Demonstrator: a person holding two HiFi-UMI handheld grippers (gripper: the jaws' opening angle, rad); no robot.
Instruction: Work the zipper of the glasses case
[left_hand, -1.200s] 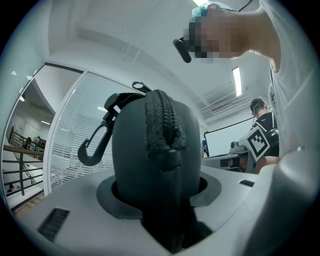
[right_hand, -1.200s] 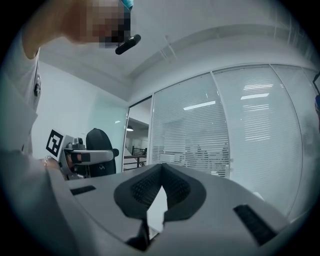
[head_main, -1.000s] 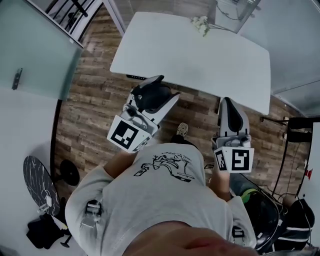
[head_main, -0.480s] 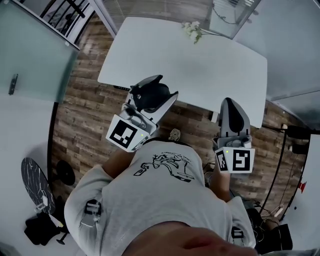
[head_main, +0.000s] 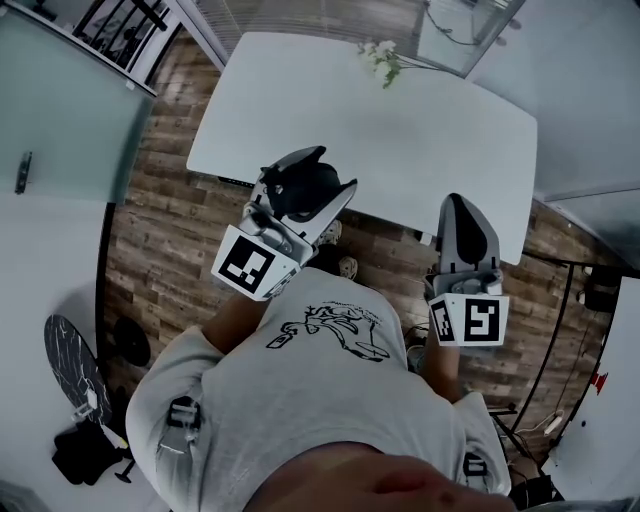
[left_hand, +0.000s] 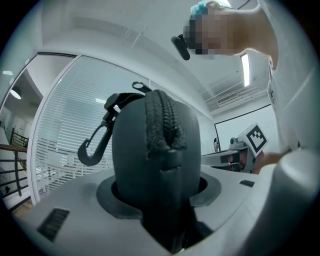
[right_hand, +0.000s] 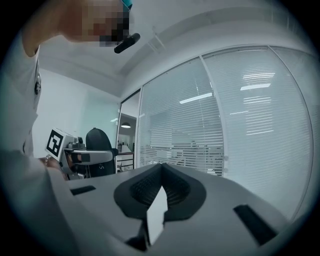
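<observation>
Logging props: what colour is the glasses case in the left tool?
The glasses case is dark grey, nearly black; the left gripper view shows it best.

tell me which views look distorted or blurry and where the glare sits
Head view: dim, flat light, and the edges of the white table bow from the wide lens. Left gripper view: round dark vignette, the glasses case looms dark against bright blinds. Right gripper view: same vignette, ceiling lights reflect as streaks on the glass wall, whose frames curve toward the rim.
</observation>
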